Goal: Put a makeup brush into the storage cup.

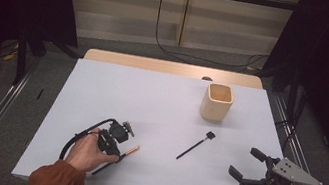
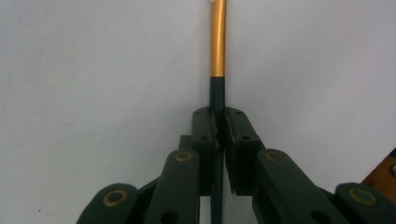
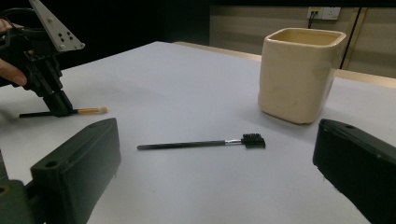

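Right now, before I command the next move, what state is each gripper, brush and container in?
Left gripper: shut on the gold-ferruled brush, low at the table.
Gold-ferruled brush: clamped by its dark handle, lying flat along the white table.
Right gripper: open, jaws wide apart, holding nothing.
Black brush: lying loose on the table, untouched.
Cream cup: upright; its contents cannot be told from here.

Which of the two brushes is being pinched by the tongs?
The brush with the orange-gold band, clamped in the left tongs. The all-black brush with the comb head lies untouched mid-table.
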The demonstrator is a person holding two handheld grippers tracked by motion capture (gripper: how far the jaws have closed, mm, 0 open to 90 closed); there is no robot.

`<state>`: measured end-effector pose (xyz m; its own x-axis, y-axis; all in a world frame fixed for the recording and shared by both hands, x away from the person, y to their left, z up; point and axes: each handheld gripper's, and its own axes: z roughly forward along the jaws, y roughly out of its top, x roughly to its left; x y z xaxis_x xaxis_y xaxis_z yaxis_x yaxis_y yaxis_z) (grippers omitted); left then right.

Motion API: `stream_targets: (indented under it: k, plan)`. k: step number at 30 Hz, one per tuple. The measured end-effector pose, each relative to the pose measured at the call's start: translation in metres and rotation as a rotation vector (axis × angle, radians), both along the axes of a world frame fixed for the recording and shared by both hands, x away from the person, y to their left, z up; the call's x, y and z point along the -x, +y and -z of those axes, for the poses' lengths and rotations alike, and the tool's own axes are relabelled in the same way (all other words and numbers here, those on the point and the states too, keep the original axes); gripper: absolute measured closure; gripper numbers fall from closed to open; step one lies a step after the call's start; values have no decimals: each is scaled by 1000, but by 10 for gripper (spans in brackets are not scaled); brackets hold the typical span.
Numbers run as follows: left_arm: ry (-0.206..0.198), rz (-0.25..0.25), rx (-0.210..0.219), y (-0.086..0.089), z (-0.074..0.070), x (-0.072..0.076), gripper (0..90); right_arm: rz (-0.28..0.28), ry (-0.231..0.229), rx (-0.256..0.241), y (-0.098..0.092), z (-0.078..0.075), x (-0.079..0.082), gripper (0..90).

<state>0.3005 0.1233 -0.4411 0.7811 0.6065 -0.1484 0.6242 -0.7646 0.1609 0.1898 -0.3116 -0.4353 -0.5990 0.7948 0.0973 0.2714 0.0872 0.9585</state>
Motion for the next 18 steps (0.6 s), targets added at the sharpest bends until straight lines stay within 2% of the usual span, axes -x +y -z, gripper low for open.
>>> stream_targets:
  k: [3,8,13,18]
  plan:
    - [7,0,11,2,0,-1,834,1,1,-2,0,0,0,1]
    - [4,-32,51,6,-2,-1,834,3,3,1,0,0,0,1]
    - [-18,-44,127,11,-10,-1,834,0,5,3,0,0,0,2]
    - [-36,-44,175,15,-15,-1,834,1,5,1,0,0,0,2]
